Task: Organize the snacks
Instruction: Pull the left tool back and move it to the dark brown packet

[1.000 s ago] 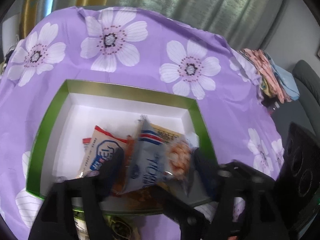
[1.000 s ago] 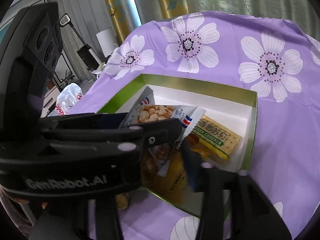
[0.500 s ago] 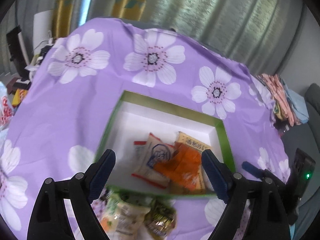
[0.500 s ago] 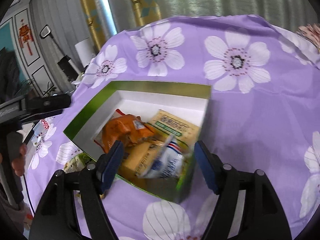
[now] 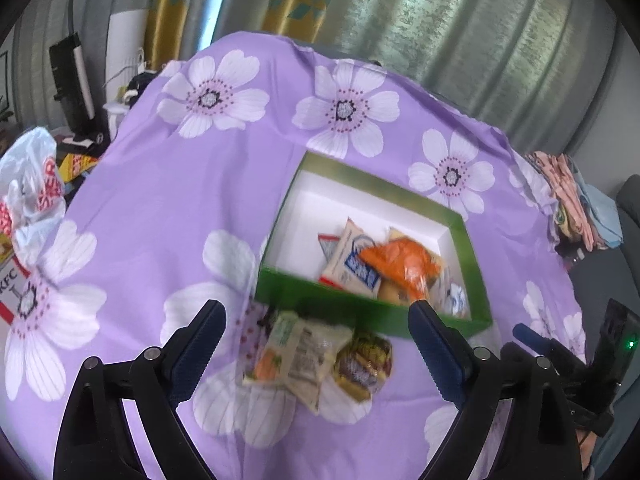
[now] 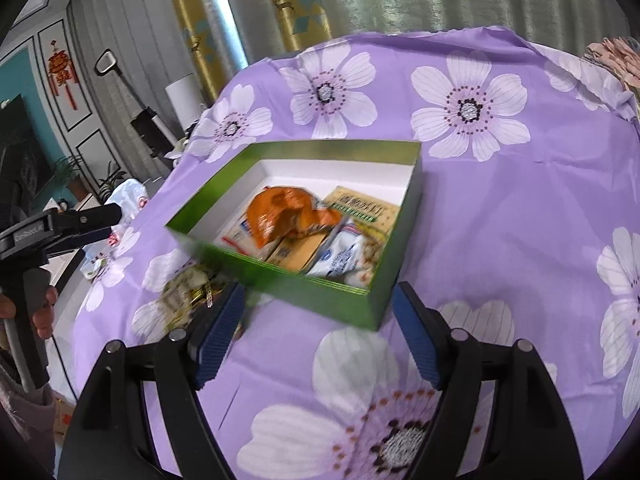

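The right gripper [image 6: 316,336] hangs over the purple flowered cloth [image 6: 500,216], its jaws apart and just been opening, nothing between them. Just beyond sits a green box [image 6: 304,284] holding an orange packet [image 6: 280,216], a cracker pack [image 6: 364,210] and a white-blue bag [image 6: 344,256]. More snack packets [image 6: 184,300] lie outside its left corner. The left gripper [image 6: 60,228] shows at the left edge.

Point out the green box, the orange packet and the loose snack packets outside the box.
green box [image 6: 320,286]: right wrist view, on its near outer wall.
orange packet [image 6: 280,216]: right wrist view, on the middle of its crinkled top face.
loose snack packets [image 5: 304,352]: left wrist view, on the pale packet's middle.
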A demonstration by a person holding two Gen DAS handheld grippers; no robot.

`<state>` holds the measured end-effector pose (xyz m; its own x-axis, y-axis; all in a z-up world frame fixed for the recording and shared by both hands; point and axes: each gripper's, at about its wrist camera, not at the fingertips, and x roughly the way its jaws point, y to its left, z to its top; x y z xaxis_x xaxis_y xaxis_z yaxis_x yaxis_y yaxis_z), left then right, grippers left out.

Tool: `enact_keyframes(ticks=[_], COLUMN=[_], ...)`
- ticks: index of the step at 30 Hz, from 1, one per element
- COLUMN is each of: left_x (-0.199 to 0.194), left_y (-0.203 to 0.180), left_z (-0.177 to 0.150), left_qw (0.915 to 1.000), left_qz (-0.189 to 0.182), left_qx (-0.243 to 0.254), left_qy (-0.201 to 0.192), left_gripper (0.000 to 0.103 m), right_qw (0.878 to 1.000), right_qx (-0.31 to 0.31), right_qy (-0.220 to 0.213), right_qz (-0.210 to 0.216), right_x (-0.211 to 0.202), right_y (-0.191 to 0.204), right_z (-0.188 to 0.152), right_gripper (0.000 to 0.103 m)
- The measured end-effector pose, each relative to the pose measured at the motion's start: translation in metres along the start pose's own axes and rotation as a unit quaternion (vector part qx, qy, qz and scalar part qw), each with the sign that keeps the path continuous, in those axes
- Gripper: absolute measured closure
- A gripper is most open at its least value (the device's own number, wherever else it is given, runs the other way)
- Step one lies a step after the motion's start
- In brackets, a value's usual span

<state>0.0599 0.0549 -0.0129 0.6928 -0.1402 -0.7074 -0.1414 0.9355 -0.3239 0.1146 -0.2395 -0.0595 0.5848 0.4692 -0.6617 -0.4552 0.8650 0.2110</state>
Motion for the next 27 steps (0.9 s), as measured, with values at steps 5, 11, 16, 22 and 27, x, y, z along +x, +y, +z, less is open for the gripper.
enact_keyframes(ticks=[5,11,16,22,27], left_x=[0.001,0.005,0.01,0.023,0.034], left_y=[-0.003,-0.01,-0.014,-0.022,-0.029], left_z=[-0.023,-0.045,-0.058,-0.065,-0.065], left_qw=[0.9997,0.9985,0.997,0.9948,0.9931], left_qz=[-0.006,-0.026,-0.045,-0.052,-0.053], left_qx=[0.011,0.03,0.043,0.065,0.083], left_qy=[0.019,0.038,0.046,0.058,0.064], left_gripper=[0.011,0.011,0.011,0.011,0.011], right_qw=[1.0,0.998,0.996,0.993,0.991], right_qx=[-0.01,-0.033,-0.045,-0.06,-0.068], right_qy=[0.008,0.031,0.053,0.072,0.082], right_qz=[0.015,0.034,0.053,0.071,0.083], right_x=[-0.007,-0.002,0.012,0.032,0.048], right_y=[0.014,0.034,0.048,0.061,0.068], right_z=[-0.013,-0.029,-0.04,-0.045,-0.045], right_gripper=[0.024,0.024,0.024,0.024,0.024])
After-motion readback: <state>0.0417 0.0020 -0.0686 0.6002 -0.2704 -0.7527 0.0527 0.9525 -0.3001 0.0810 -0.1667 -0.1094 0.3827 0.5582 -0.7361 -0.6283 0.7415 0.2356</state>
